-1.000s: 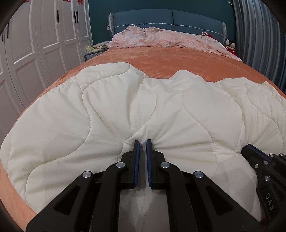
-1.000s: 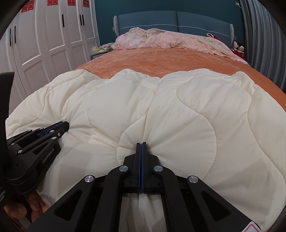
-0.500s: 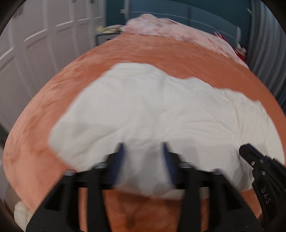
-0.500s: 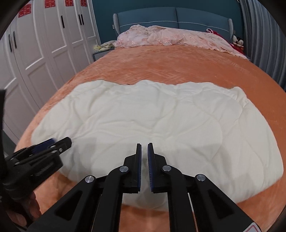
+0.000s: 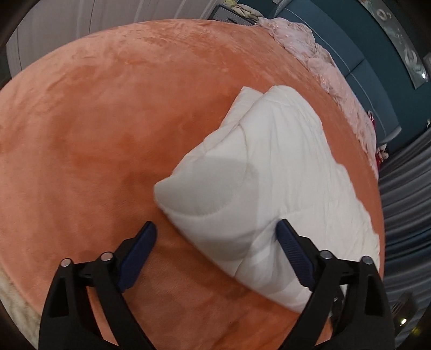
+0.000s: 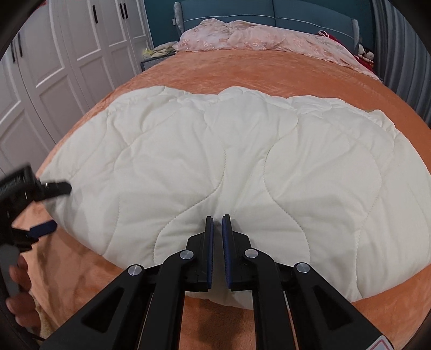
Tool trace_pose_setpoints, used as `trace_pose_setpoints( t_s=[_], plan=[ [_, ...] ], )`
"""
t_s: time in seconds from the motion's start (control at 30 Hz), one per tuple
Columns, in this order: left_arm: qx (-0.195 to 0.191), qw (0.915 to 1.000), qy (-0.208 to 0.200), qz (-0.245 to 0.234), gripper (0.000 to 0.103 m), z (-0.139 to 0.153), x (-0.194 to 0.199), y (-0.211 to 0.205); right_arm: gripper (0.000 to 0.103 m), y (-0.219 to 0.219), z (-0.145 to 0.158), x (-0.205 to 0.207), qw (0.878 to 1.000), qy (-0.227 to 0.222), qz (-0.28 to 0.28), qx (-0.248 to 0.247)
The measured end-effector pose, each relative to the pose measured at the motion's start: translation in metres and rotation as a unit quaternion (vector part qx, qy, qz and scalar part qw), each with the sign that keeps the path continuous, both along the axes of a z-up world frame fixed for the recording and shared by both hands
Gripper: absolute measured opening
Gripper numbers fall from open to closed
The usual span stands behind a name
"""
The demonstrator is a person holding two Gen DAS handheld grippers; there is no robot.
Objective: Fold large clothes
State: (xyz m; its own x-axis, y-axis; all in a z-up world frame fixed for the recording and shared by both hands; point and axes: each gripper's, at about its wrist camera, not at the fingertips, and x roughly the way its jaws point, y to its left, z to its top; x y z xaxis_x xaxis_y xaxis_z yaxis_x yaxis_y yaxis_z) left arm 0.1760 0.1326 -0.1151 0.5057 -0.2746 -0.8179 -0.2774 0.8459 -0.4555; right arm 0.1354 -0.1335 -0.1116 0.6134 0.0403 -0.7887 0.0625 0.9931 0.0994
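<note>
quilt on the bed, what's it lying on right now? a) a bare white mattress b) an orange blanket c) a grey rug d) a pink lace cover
b: the cream quilt lies folded on the orange blanket that covers the bed; the pink lace cover is bunched far off at the headboard.

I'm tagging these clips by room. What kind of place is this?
A bedroom, most likely in a home. A wide bed with an orange cover fills the view, a blue padded headboard stands at its far end, and white panelled wardrobe doors line the wall beside it.
</note>
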Motion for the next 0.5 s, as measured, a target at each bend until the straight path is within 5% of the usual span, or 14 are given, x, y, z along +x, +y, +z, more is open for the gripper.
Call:
trace_pose_setpoints(
  t_s=[0.17, 0.37, 0.5],
  plan=[
    [-0.017, 0.9996, -0.002, -0.022, 0.088, -0.003, 0.014, -0.022, 0.008, 0.002, -0.003, 0.000, 1.000, 0.000, -0.001, -0.007],
    [-0.016, 0.9986, -0.019, -0.047, 0.024, 0.027, 0.011, -0.028, 0.008, -0.002, 0.005, 0.001, 1.000, 0.016, 0.000, 0.005],
    [-0.049, 0.9956, -0.052, -0.059, 0.016, 0.060, -0.004, -0.014, 0.009, 0.005, 0.017, -0.009, 1.000, 0.018, 0.005, 0.014]
  ],
)
